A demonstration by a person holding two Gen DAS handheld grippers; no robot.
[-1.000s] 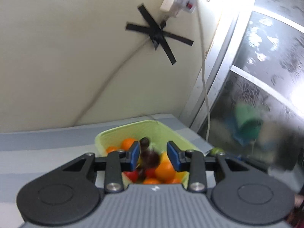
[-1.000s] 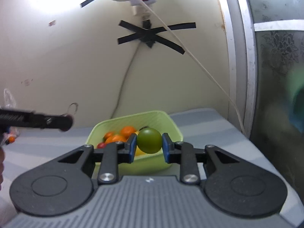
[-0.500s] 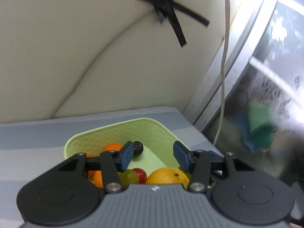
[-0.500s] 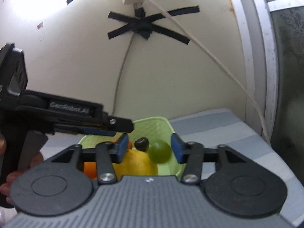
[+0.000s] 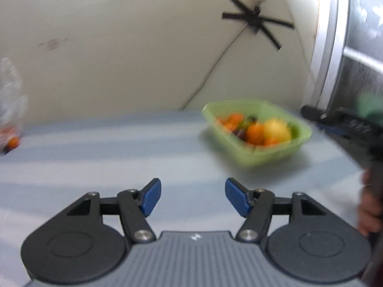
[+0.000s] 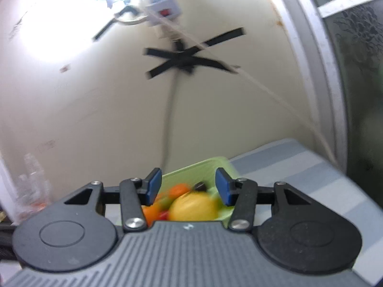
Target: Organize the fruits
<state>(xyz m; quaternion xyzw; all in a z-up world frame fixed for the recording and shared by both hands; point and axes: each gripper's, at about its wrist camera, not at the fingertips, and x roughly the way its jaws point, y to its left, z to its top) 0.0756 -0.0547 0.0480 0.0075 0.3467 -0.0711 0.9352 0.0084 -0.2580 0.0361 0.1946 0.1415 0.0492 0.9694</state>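
Observation:
A light green basket (image 5: 265,155) holds several fruits, among them oranges (image 5: 255,131) and a yellow fruit (image 5: 277,129). It stands on the striped grey surface, ahead and to the right of my left gripper (image 5: 192,197), which is open and empty over bare surface. My right gripper (image 6: 188,186) is open and empty just above the same basket (image 6: 198,167), with a yellow fruit (image 6: 194,209), oranges and a dark fruit (image 6: 199,186) below its jaws. The right gripper also shows at the right edge of the left wrist view (image 5: 335,119). Both views are blurred.
A cream wall with black tape crosses (image 6: 189,59), a cable and a power strip (image 6: 162,12) lies behind. A window frame (image 5: 328,47) stands at the right. A clear bag with small orange fruit (image 5: 10,141) lies at the far left.
Both grippers opened and dropped their fruit into the basket. My left gripper then pulled back and to the left, away from the basket. My right gripper stays over it.

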